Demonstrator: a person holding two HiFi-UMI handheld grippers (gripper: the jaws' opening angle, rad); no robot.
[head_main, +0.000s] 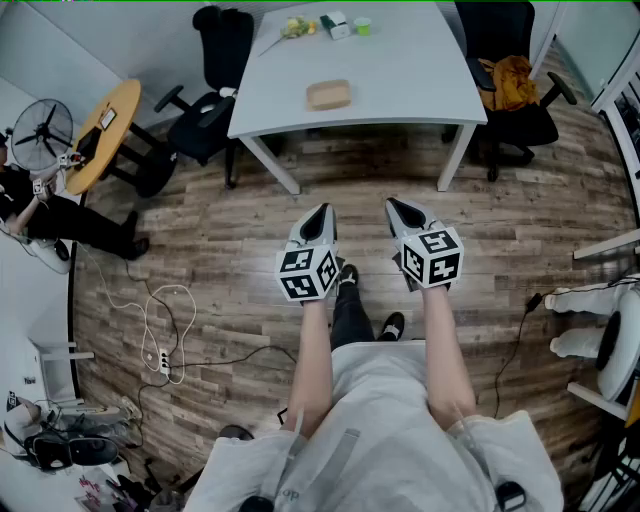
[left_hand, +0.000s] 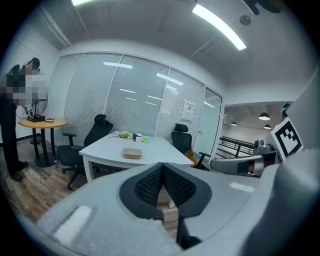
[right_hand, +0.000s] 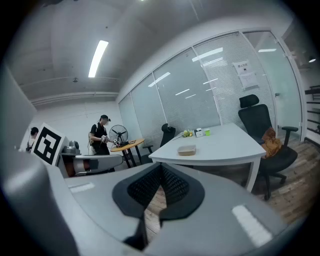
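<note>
I hold both grippers out in front of me over the wooden floor, a short way from a white table. My left gripper is shut with nothing in it, its dark pads meeting at the tips. My right gripper is shut and empty too. On the table lies a flat tan box, also seen as the tan box and the tan box. At the table's far end sit a yellow-green bunch, a small white box and a green cup.
Black office chairs stand at the table's left and right, the right one with an orange cloth on it. A round wooden table, a fan and a person are at the left. Cables trail over the floor.
</note>
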